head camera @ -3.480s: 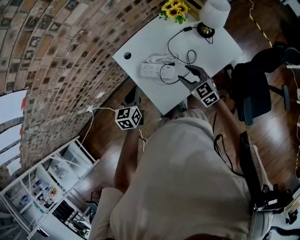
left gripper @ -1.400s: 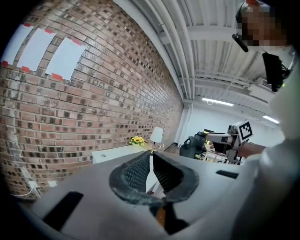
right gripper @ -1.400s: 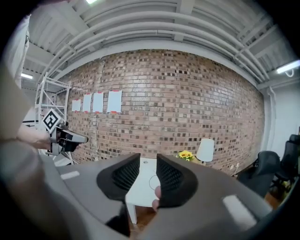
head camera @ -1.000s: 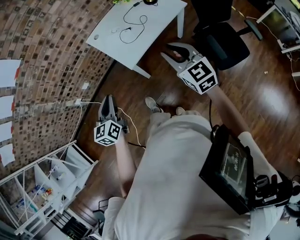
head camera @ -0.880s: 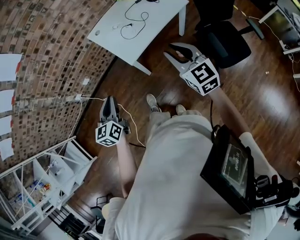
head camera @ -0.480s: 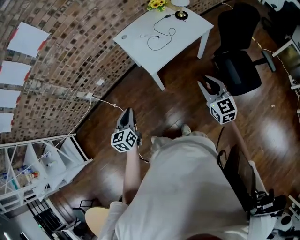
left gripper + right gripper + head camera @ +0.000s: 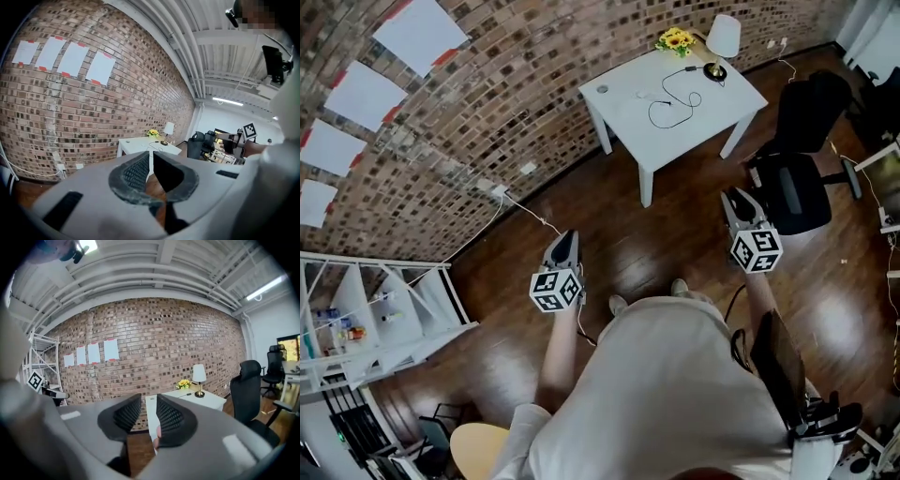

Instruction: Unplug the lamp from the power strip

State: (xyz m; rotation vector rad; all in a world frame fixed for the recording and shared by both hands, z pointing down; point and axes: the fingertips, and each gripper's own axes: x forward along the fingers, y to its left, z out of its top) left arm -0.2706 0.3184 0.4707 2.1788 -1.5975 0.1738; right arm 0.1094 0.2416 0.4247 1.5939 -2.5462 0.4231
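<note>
Head view: the lamp (image 7: 724, 36) now sits well off at the bench's (image 7: 619, 112) far corner, since the person has backed away; unplugging looks done. Its shade is white, its black cord (image 7: 673, 98) lies looped loose, and the power strip is seemingly gone. The left claw (image 7: 568, 236) is a slit apart; the right claw (image 7: 731, 194) is narrow, just closed further. Both are empty.

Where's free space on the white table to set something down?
Bare: near corner of the table, between the round hole and the cable loop; also the strip between the loop and the edge facing the chair. Crowded: far corner with lamp and flowers.
</note>
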